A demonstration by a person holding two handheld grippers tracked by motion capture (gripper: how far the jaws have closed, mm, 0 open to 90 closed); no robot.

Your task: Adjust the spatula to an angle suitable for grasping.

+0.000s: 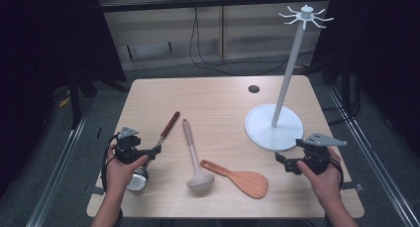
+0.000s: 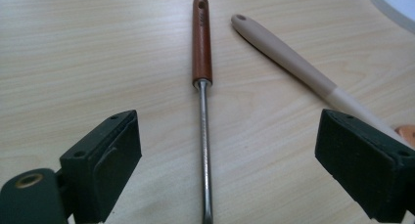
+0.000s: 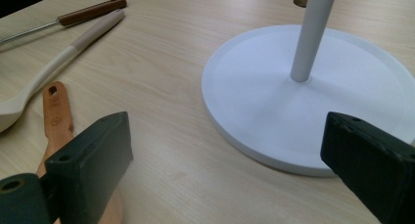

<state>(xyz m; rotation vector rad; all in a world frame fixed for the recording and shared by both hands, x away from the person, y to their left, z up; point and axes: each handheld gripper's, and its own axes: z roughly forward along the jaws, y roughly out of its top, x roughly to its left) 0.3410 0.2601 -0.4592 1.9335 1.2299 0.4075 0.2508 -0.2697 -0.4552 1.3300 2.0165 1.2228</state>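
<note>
A metal utensil with a brown wooden handle (image 1: 169,124) lies at the table's left; its steel bowl (image 1: 138,180) is partly hidden under the left hand. My left gripper (image 1: 154,150) stands open low over it, and its thin steel shaft (image 2: 204,150) runs between the jaws without touching either pad. A beige ladle (image 1: 191,152) and a wooden spatula (image 1: 241,179) lie in the middle. My right gripper (image 1: 285,163) is open and holds nothing, just short of the round base (image 3: 313,101) of a white hook stand (image 1: 286,78).
The stand's pole rises to a ring of hooks (image 1: 305,15) over the right rear of the table (image 1: 213,95). A dark cable hole (image 1: 253,88) sits near the far edge. The spatula handle (image 3: 55,111) lies close beside the right gripper's left jaw.
</note>
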